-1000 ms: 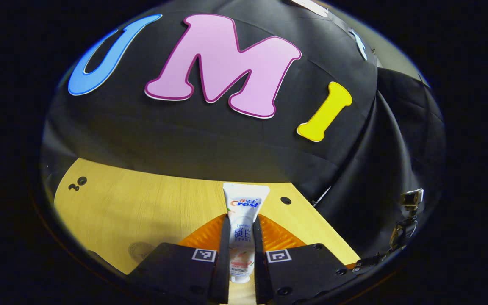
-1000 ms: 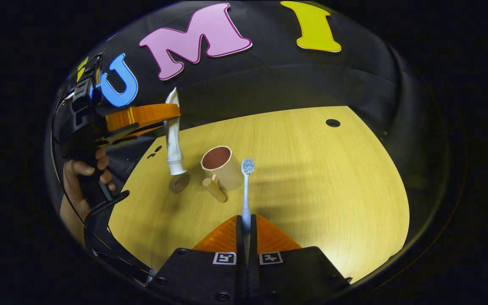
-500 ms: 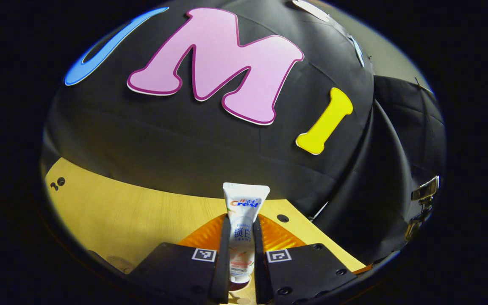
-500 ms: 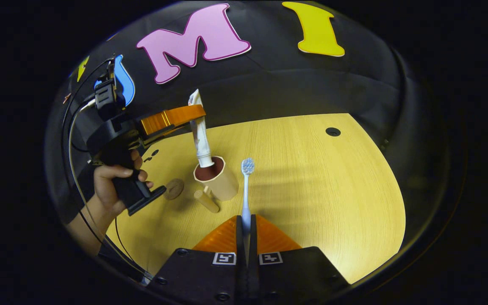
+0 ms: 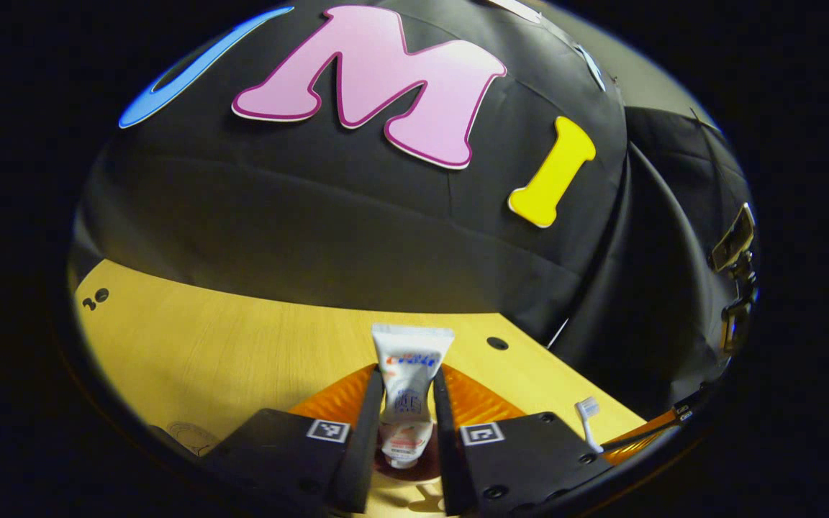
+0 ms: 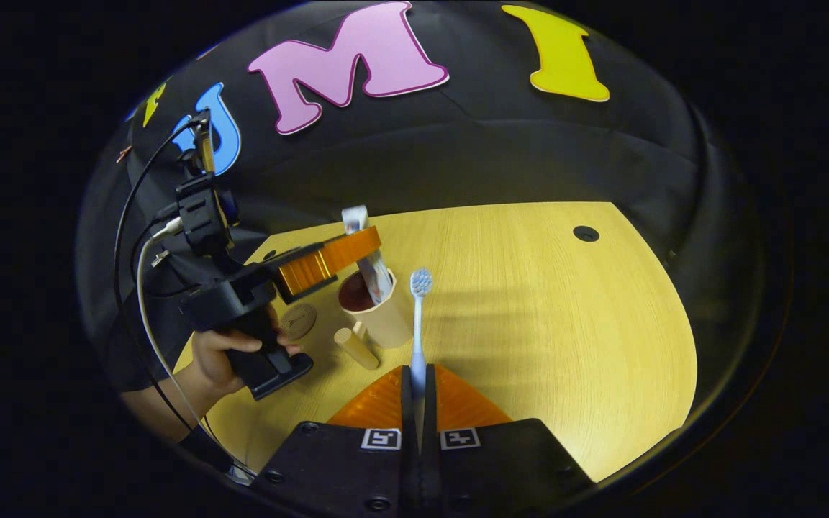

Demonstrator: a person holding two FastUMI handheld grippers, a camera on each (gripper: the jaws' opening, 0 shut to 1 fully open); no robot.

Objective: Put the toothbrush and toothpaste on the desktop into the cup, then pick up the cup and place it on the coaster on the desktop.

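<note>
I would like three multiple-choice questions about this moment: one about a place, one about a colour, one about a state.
1. Where is the lower end of the toothpaste?
A. Inside the cup
B. Flat on the coaster
C. On the desktop beside the toothbrush

2. What colour is the head of the toothbrush?
A. Red
B. Light blue and white
C. Black

3. How is the right gripper?
A. Open and holding nothing
B. Shut on the toothbrush handle
C. Shut on the cup

Answers: 1 A, the tube's cap end dips into the cup's mouth in the right gripper view. 2 B, the bristles look pale blue and white. 3 B, both fingers press on the handle.
</note>
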